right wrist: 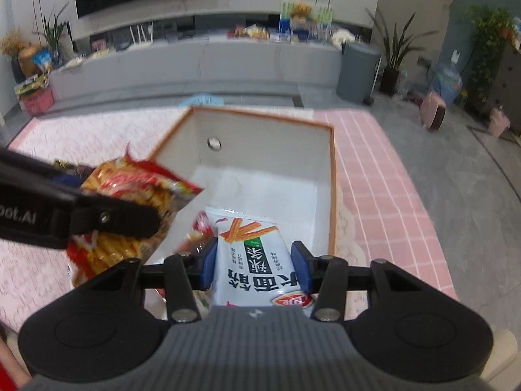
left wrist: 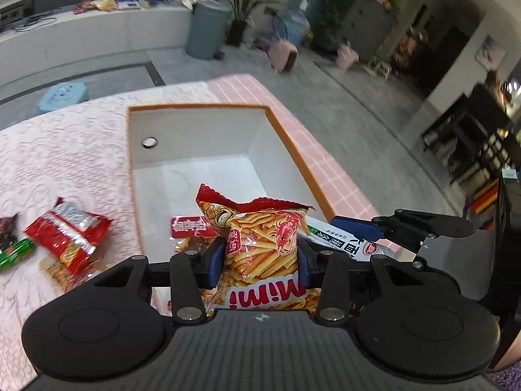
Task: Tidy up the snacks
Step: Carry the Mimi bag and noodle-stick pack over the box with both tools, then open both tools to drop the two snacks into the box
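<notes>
Snacks — Mimi bag (left wrist: 260, 254) pinched in left tool (left wrist: 260, 255), white packet (right wrist: 252, 260) in right tool (right wrist: 252, 265) — above box (right wrist: 332, 176).

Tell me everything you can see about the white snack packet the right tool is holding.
The white snack packet is a glossy plastic pouch with a green panel, black Chinese lettering, pictured orange sticks and a red logo. It looks sealed, gripped across its width by the right tool, pointing over the near end of the white box with an orange rim.
</notes>
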A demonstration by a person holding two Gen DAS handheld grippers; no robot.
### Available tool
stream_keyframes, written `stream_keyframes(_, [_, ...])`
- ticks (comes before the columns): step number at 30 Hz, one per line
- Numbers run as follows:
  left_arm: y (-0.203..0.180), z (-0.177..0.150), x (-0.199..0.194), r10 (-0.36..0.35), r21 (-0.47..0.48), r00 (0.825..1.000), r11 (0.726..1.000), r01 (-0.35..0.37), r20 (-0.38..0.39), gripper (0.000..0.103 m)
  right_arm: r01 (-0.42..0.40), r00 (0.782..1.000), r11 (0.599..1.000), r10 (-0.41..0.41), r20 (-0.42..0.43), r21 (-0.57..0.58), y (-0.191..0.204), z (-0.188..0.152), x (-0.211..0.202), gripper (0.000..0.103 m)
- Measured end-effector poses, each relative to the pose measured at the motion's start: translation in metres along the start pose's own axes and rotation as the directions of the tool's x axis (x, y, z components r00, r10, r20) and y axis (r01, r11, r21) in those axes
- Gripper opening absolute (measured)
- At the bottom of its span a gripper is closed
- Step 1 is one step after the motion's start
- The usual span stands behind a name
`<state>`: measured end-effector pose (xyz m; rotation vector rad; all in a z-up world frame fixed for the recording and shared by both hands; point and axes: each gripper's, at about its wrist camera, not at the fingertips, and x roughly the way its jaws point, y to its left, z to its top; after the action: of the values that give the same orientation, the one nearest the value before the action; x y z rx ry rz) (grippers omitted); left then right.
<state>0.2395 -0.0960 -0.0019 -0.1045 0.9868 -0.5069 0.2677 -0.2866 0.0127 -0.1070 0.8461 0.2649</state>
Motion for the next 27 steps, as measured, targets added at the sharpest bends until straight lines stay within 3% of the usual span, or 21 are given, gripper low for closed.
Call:
stream_keyframes(8, [0.003,-0.004,0.048,0.146,0.109,0.979,0.985,-0.131,-0.142,0.049,-0.043,0.995,0.999,0.042,-0.091,-0.007,-0.013,-0.006,0.035,0.047])
stream_keyframes(17, [0.008,-0.007,0.070,0.264,0.201,0.948,0.953,-0.227,-0.179,0.049,-0.043,0.989,0.996,0.030,-0.147,-0.082,0.004,-0.003,0.059,0.047])
stream_keyframes(22, [0.010,-0.008,0.071,0.277,0.209,0.942,0.949,-0.237,-0.191,0.050,-0.035,0.986,0.991,0.013,-0.163,-0.132,0.013,-0.005,0.063,0.049])
stream_keyframes(27, [0.008,-0.007,0.064,0.260,0.194,0.949,0.955,-0.225,-0.180,0.056,-0.023,0.986,0.991,0.000,-0.165,-0.135,0.014,-0.003,0.063,0.049])
